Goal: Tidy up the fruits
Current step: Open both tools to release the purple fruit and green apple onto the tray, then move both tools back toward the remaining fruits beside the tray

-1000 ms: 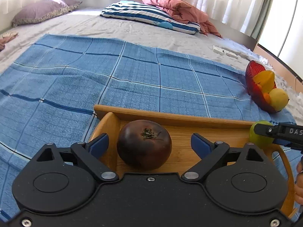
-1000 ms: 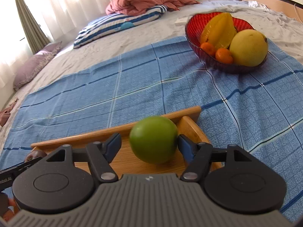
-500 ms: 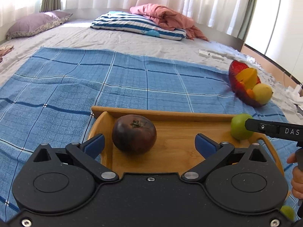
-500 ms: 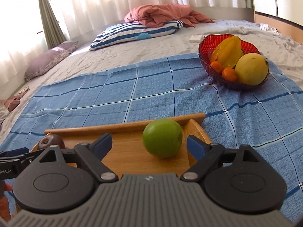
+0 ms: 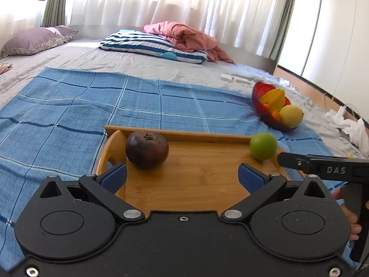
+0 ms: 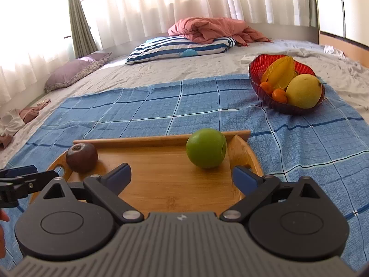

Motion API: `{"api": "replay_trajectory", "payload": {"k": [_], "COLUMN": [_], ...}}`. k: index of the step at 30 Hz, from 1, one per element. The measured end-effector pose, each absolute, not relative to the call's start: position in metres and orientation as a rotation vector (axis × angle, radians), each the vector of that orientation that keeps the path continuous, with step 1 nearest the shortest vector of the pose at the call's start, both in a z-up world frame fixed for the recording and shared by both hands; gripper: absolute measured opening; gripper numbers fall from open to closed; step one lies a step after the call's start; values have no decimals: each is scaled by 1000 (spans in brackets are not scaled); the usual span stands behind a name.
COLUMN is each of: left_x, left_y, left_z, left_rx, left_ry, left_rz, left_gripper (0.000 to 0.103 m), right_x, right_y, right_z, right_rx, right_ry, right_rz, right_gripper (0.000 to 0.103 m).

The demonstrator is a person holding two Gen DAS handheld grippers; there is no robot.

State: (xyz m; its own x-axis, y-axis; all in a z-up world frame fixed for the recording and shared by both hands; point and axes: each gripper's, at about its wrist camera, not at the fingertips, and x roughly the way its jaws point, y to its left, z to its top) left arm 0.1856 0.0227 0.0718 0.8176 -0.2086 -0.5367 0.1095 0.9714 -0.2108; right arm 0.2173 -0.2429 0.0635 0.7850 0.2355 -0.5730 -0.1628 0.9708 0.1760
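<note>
Fruits first: in the left wrist view the dark fruit (image 5: 147, 149) sits on the wooden tray (image 5: 198, 184), just ahead of the left-hand jaw and not between the two. The left gripper (image 5: 182, 175) has just been opening its jaws; they stand wide apart with only bare tray between them. The green apple (image 5: 263, 146) is off past the right-hand jaw at the tray's far corner, with the right gripper's arm just beside it. The red bowl (image 5: 258, 101) with the rest of the fruit is well beyond, on the blue checked cloth (image 5: 69, 120) over the bed.

Right wrist view: same deal. The right gripper (image 6: 182, 176) has also just been opening, jaws spread, nothing held. The apple rests on the tray just ahead of them, a bit toward the right-hand jaw, near the tray's end wall. The dark fruit is way out past the left-hand jaw.

My take: both fruits look released and this is the back-away bit. To do it well, I'd keep the jaws wide and pull straight back along the tray, no sideways swing, since both fruits are round and a nudge would roll them. The apple's next to the wall, which helps. Next pick is probably from the bowl, so I'd clear the tray rim before turning that way.
</note>
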Motion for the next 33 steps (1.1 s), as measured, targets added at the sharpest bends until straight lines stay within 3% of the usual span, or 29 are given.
{"api": "replay_trajectory", "payload": {"k": [33], "left_x": [74], "left_y": [-3], "left_z": [39], "left_rx": [-77], "left_ry": [521], "left_rz": [-189], "left_gripper": [103], "right_x": [88], "right_y": [-251], "right_z": [39], "right_rx": [69], "right_ry": [445], "right_rz": [203], "right_gripper": [103]}}
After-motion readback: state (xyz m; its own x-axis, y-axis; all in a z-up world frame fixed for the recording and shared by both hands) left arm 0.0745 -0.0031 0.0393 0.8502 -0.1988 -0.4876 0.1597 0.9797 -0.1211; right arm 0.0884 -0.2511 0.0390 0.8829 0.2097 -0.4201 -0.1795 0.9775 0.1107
